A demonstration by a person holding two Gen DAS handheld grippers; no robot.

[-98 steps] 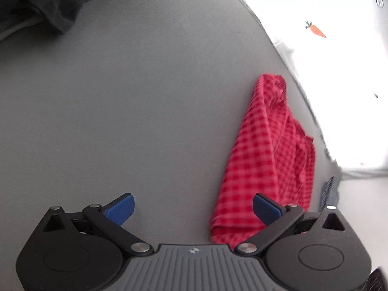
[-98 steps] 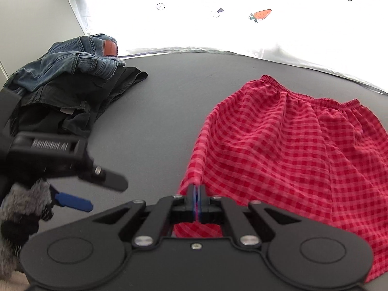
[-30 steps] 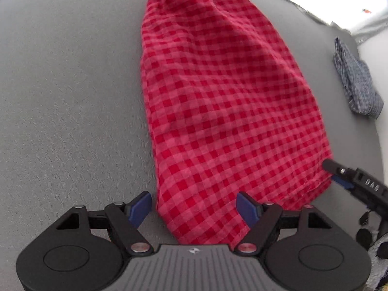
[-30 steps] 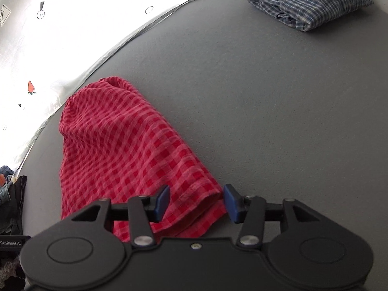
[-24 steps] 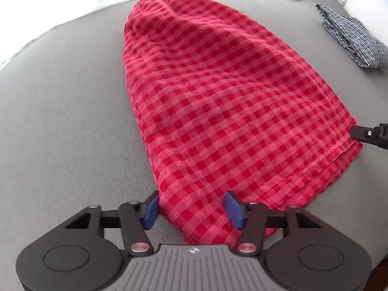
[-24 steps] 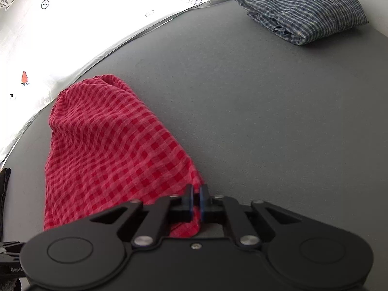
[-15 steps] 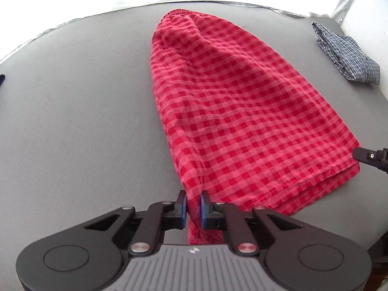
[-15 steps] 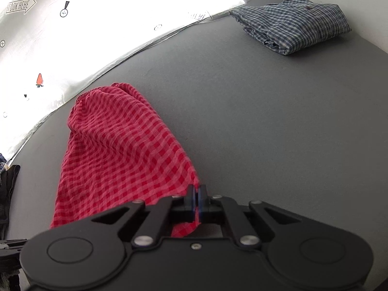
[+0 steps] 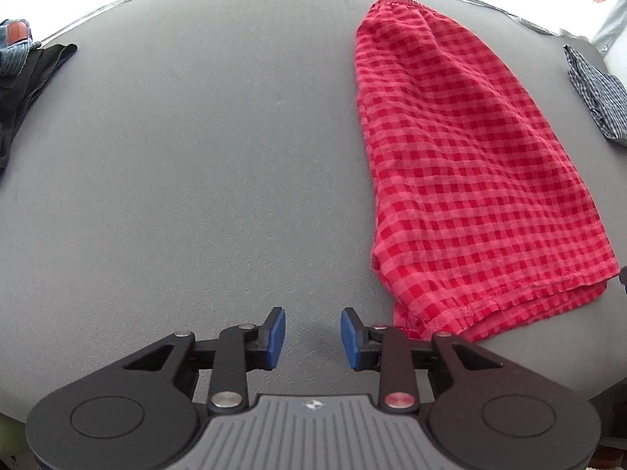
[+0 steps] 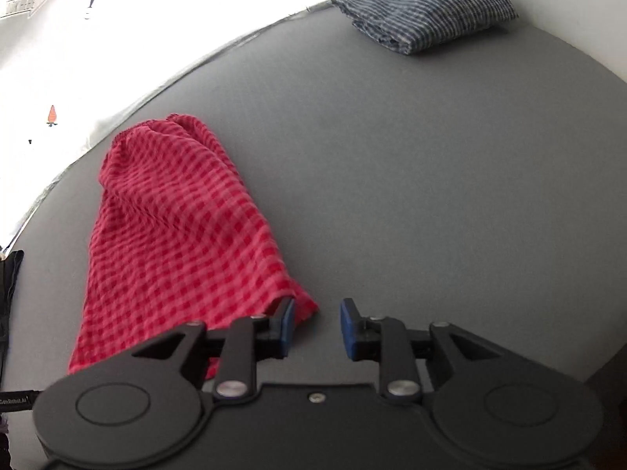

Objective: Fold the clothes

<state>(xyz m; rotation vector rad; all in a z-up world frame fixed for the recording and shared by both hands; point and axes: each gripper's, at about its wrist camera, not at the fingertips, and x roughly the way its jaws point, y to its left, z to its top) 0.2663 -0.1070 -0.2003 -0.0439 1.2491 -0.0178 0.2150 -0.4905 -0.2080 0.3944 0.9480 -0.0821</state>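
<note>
A red checked garment (image 9: 466, 164) lies folded lengthwise on the grey table, its elastic waistband at the far end and its hem near me. In the left wrist view my left gripper (image 9: 312, 336) is open and empty, just left of the hem corner. In the right wrist view the garment (image 10: 176, 227) lies at the left, and my right gripper (image 10: 316, 328) is open and empty, with its left finger next to the garment's near right corner.
A folded blue checked shirt (image 10: 427, 11) lies at the far right corner of the table and also shows in the left wrist view (image 9: 595, 94). Dark clothes and jeans (image 9: 19, 62) lie piled at the far left. A white printed sheet (image 10: 58, 58) lies beyond the table.
Both grippers were shut on the garment's hem corners half a second ago. Both have opened and let go. The left gripper has moved left off the cloth, the right gripper slightly right.
</note>
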